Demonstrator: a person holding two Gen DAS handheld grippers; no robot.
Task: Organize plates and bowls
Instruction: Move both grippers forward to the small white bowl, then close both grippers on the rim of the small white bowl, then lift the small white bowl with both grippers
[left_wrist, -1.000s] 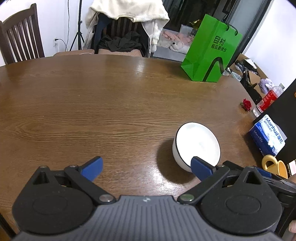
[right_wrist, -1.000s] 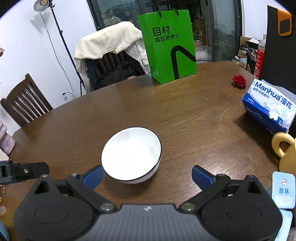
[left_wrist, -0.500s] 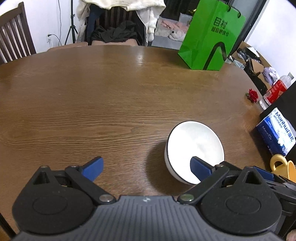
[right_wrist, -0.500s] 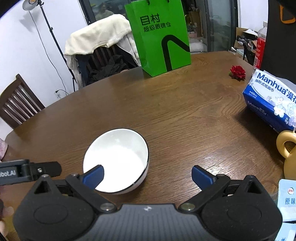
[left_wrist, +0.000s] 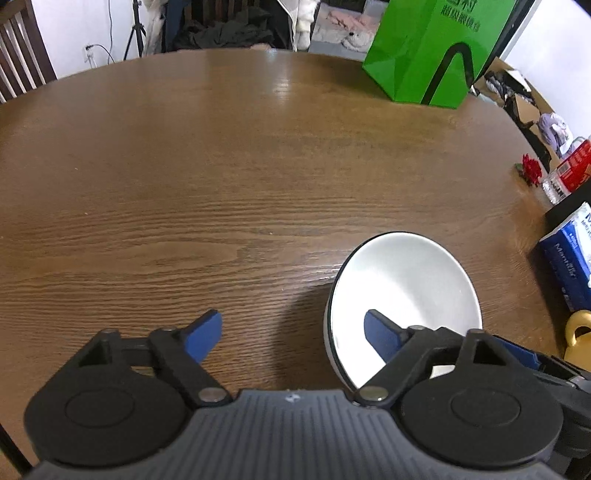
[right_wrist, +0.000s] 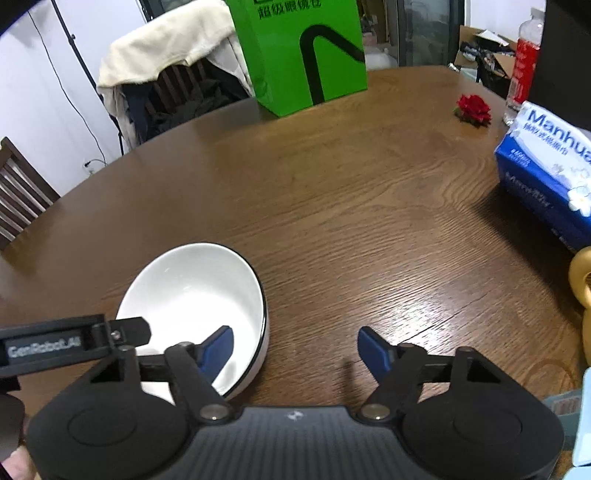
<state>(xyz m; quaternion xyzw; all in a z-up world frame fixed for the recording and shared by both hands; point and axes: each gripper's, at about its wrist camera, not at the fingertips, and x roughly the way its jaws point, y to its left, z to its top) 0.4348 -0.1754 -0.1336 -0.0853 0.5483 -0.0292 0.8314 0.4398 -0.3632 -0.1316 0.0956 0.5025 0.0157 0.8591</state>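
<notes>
One bowl (left_wrist: 402, 291) sits upright on the surface (left_wrist: 221, 177), white with a dark rim, between the two tools. The left tool (left_wrist: 293, 332) is spread wide; its right finger (left_wrist: 380, 334) overlaps the bowl's mouth, though whether it touches the rim cannot be told. The right tool (right_wrist: 295, 349) is likewise spread, its left finger (right_wrist: 218, 350) over the bowl (right_wrist: 195, 295), contact unclear. The bowl's near edge is hidden behind both tool bodies. A bag (right_wrist: 299, 51) stands at the far side, its top cut off. A tissue pack (right_wrist: 546, 177), a rose (right_wrist: 474, 108) and a yellow mug (right_wrist: 581, 277), only partly seen, lie to the right.
</notes>
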